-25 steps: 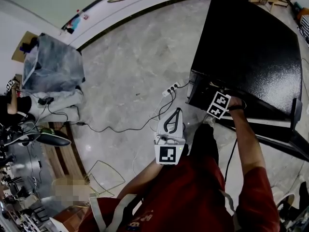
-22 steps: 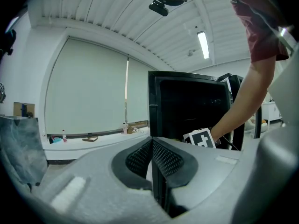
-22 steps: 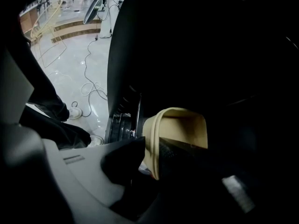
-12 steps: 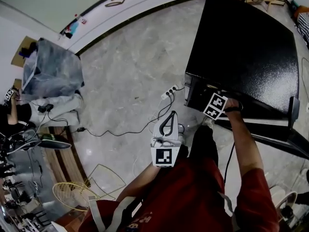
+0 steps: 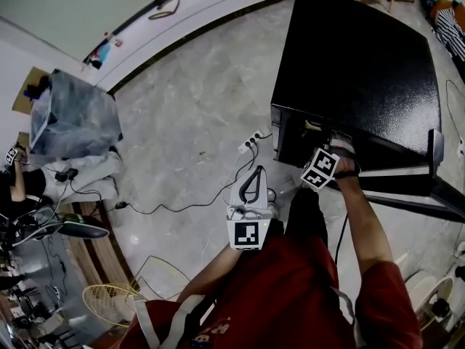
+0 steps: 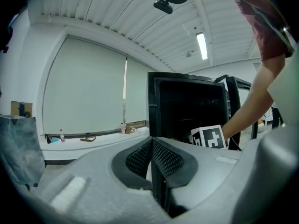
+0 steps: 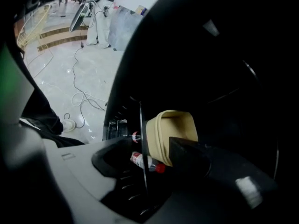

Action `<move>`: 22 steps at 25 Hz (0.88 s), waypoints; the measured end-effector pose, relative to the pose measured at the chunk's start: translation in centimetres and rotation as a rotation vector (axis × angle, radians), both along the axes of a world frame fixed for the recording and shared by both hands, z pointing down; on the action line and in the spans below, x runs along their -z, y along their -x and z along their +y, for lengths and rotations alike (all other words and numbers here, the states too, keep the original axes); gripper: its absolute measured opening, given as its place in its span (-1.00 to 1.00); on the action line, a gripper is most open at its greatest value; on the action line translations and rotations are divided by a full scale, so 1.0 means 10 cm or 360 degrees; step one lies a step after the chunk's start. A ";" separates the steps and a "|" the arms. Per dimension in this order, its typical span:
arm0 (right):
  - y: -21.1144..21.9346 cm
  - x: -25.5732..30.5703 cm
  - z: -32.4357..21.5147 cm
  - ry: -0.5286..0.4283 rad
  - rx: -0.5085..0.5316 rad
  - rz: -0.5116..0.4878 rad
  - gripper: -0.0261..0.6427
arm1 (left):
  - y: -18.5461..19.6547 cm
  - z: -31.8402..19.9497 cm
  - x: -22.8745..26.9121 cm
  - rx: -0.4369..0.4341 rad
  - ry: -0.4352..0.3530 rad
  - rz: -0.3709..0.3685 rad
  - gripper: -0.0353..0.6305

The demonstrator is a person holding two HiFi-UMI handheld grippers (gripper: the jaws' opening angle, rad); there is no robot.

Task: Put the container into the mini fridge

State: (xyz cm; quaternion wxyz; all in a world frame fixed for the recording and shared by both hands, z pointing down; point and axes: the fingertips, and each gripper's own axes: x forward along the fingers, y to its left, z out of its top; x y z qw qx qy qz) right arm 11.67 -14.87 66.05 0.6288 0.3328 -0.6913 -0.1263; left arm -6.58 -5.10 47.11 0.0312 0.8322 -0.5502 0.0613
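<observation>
We've got the right hand-held gripper [image 7: 156,157] at the mini fridge [image 5: 363,57]; jaws just been opening, now wide; beige container [image 7: 173,129] betw. them inside the fridge, not gripped; left hand-held gripper [image 6: 152,146] closed, empty.

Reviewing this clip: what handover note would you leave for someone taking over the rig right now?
Left gripper: fingers shut, empty, held level outside the mini fridge.
Right gripper: reaching into the fridge. Its fingers have just been opening, and the beige container stands between them, unclamped.
Done: container placed inside and released.
Left: likely back the right gripper out and shut the open door.
</observation>
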 end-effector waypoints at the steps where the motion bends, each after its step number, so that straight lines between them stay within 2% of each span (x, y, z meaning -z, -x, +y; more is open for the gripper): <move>1: 0.02 0.04 0.06 -0.0015 -0.0006 -0.0016 -0.20 | -0.01 0.01 0.01 -0.0008 -0.0002 0.0005 -0.88; 4: 0.04 0.13 0.27 -0.0041 -0.0048 -0.0063 -0.20 | -0.04 0.02 0.03 -0.0036 -0.0017 0.0033 -0.88; 8: 0.06 0.21 0.62 -0.0061 -0.0153 -0.0169 -0.20 | -0.08 0.05 0.03 -0.0092 -0.0011 0.0003 -0.88; 12: 0.07 0.28 1.00 -0.0051 -0.0271 -0.0275 -0.20 | -0.13 0.07 0.08 -0.0130 -0.0025 0.0040 -0.88; 22: 0.13 0.52 1.78 -0.0075 -0.0564 -0.0566 -0.21 | -0.21 0.15 -0.01 -0.0233 -0.0011 0.0002 -0.88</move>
